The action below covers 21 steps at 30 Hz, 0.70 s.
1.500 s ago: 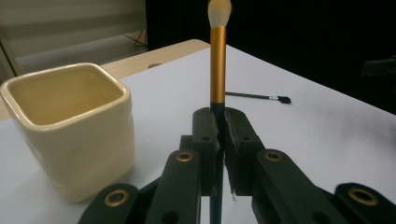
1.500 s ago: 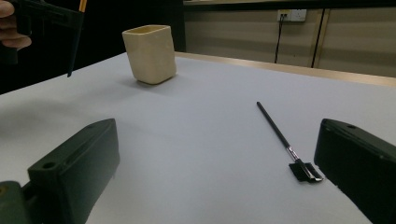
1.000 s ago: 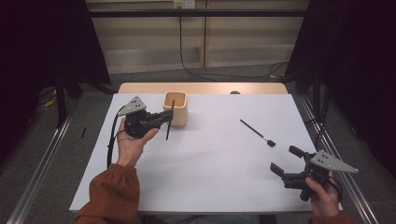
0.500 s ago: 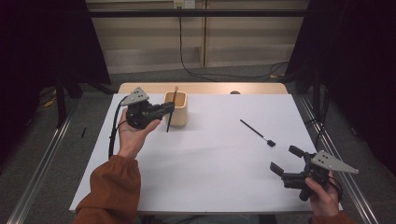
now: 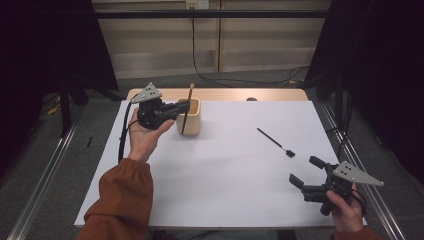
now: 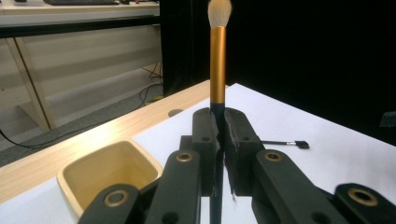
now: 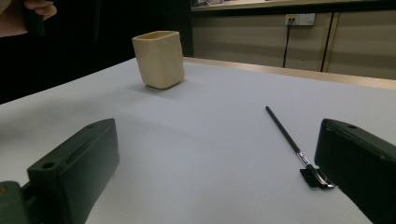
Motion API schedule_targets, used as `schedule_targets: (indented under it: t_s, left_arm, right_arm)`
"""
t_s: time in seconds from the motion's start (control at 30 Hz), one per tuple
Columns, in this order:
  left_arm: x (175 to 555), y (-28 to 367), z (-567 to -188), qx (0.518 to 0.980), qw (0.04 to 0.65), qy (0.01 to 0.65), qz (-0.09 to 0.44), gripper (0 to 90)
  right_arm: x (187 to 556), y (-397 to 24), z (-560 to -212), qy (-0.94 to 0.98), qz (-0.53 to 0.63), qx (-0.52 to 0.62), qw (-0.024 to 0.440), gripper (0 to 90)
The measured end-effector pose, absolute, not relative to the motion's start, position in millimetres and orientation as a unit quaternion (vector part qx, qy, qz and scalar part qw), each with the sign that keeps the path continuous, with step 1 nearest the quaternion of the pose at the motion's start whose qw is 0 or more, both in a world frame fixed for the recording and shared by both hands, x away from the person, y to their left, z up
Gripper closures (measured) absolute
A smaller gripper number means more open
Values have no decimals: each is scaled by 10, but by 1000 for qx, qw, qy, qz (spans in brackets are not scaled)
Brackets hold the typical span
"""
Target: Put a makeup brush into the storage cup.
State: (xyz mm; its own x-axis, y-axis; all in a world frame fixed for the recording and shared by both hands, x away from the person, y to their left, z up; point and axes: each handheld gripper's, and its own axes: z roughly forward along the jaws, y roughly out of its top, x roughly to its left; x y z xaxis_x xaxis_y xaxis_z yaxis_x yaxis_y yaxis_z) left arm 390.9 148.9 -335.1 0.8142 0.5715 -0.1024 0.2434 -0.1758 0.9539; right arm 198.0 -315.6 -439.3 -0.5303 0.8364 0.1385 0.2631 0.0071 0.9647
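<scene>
Jaws of left gripper [image 5: 183, 106] clenched on one gold-banded brush [image 6: 217, 65], held upright just over the one cream cup [image 5: 189, 118] at far left of the bench [image 5: 225, 165]. Jaws of right gripper [image 5: 306, 171] released, near right. One black brush [image 5: 274, 142] lies flat, right of centre. Left gripper view shows the white bristles.

No readable text, labels, brands or numbers — nothing legible on any surface, no signs
</scene>
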Motion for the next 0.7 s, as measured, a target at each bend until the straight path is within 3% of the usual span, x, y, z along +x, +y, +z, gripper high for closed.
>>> schedule_targets:
  t_s: [0.7]
  left_arm:
    - [4307,1499,-3285,738,581,306,159,838]
  right_arm:
    - [1978,-3155,-4394,661,571,416,252,0]
